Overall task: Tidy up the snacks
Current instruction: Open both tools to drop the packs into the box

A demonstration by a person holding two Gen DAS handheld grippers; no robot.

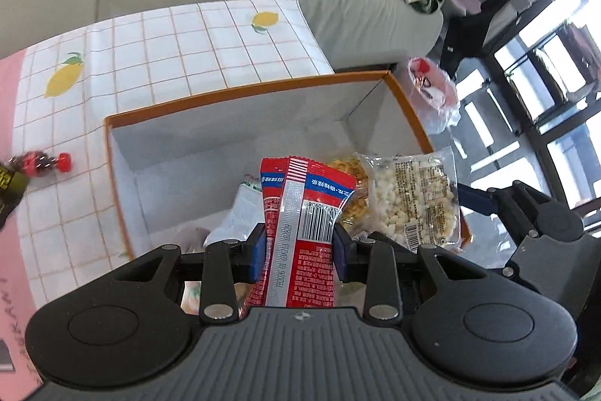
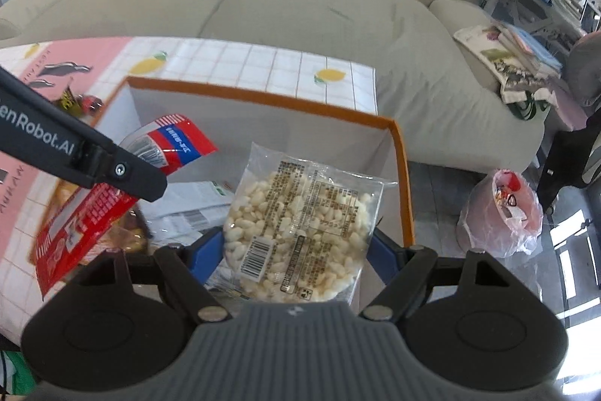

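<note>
My left gripper (image 1: 299, 245) is shut on a red snack packet (image 1: 304, 209) with a silver barcode strip, held over the orange-rimmed box (image 1: 240, 93). My right gripper (image 2: 296, 250) is shut on a clear bag of white puffed rice (image 2: 300, 224), held over the same box (image 2: 403, 183) near its right wall. The rice bag also shows in the left wrist view (image 1: 409, 198), and the red packet in the right wrist view (image 2: 112, 190). Other snack packs (image 1: 349, 190) and a white pack (image 2: 191, 209) lie inside the box.
The box stands on a table with a lemon-print grid cloth (image 1: 169, 55). A small dark bottle with a red cap (image 1: 41, 162) lies on the cloth at left. A grey sofa (image 2: 300, 14) is behind. A pink plastic bag (image 2: 503, 213) sits on the floor at right.
</note>
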